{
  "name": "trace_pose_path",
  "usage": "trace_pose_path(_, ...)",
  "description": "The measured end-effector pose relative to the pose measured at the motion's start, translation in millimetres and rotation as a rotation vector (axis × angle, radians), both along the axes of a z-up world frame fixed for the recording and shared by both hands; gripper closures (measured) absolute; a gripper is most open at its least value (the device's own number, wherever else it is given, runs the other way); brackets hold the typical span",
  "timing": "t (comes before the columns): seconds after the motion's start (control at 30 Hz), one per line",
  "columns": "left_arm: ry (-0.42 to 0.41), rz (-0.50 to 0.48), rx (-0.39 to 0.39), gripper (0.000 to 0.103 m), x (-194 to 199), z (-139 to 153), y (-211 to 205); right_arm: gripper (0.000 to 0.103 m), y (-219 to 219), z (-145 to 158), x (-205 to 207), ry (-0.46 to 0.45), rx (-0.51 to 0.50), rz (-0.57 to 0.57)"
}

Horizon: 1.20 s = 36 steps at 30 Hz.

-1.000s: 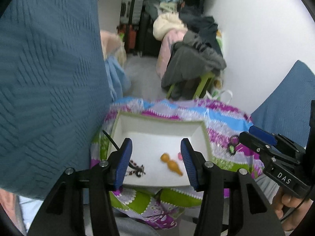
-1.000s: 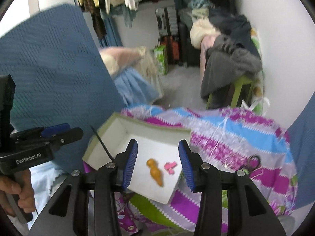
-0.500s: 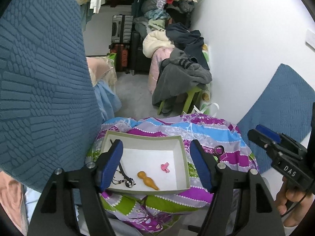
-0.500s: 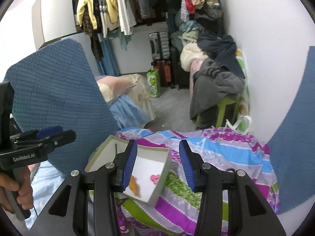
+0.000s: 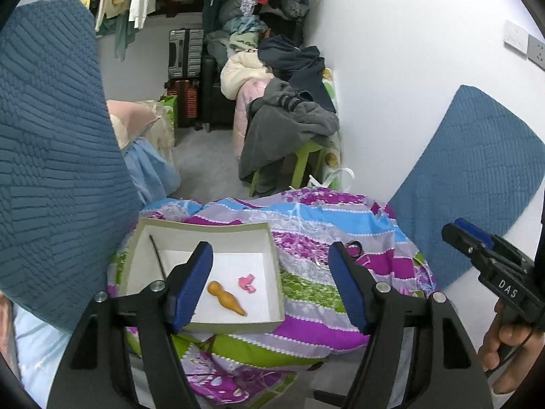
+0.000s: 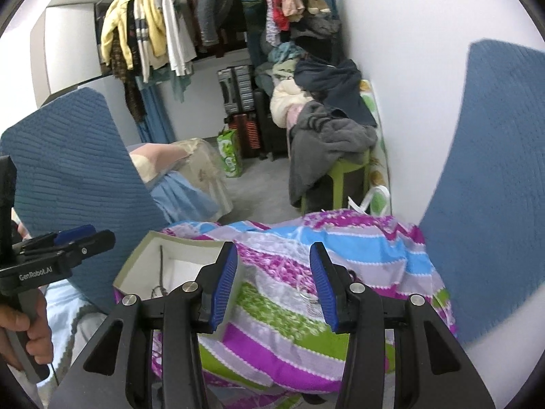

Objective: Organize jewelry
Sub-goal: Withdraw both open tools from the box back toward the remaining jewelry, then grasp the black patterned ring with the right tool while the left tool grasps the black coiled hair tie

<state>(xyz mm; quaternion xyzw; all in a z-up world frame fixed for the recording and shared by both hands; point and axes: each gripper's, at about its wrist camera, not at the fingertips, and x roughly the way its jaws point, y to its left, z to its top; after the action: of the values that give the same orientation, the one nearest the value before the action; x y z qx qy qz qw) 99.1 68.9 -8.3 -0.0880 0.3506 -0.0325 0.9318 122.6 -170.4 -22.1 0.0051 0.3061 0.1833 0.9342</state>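
A shallow white box (image 5: 204,230) sits on a colourful striped cloth (image 5: 316,225). In it lie an orange gourd-shaped pendant (image 5: 226,298), a small pink piece (image 5: 247,279) and a thin dark stick (image 5: 157,255). A dark ring-shaped jewel (image 5: 354,249) and a thin silver piece (image 6: 306,298) lie on the cloth right of the box. My left gripper (image 5: 270,284) is open and empty, held above the box's right edge. My right gripper (image 6: 274,286) is open and empty above the cloth, beside the box (image 6: 150,255). Dark beads (image 6: 158,291) show in the box.
Blue quilted cushions stand at the left (image 5: 51,153) and the right (image 5: 473,173). Behind the cloth are a green stool piled with clothes (image 5: 289,129), suitcases (image 5: 185,68) and a rack of hanging clothes (image 6: 153,34). A white wall (image 5: 408,68) is on the right.
Both grippers have pulled back and up from the box, and the left one has opened wider. The right gripper has swung right, from over the box to over the cloth.
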Motion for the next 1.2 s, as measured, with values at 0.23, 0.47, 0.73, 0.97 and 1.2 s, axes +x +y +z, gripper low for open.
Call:
trace_pose_path(0.23, 0.012, -0.027, -0.074, 0.033, -1.9, -18.0, -27.0, 0.061, -34.2, -19.8, -10.0, 0.008, 0.005, -0.033)
trace_pose_path(0.47, 0.055, -0.079, -0.125, 0.034, 5.2, -45.0, -54.8, 0.061, -56.5, -49.9, -15.0, 0.021, 0.017, -0.052)
trace_pose_path(0.73, 0.084, -0.143, -0.163, 0.039, 22.3, -73.7, -87.2, 0.061, -77.8, -91.5, -7.1, 0.038, 0.016, -0.089)
trace_pose_path(0.97, 0.123, -0.178, -0.187, 0.046, 50.9, -105.6, -107.9, 0.064, -88.3, -126.6, 22.2, 0.082, 0.021, -0.103)
trace_pose_path(1.2, 0.183, -0.192, -0.192, 0.057, 80.8, -137.7, -123.8, 0.068, -82.6, -146.8, 63.7, 0.116, 0.024, -0.072)
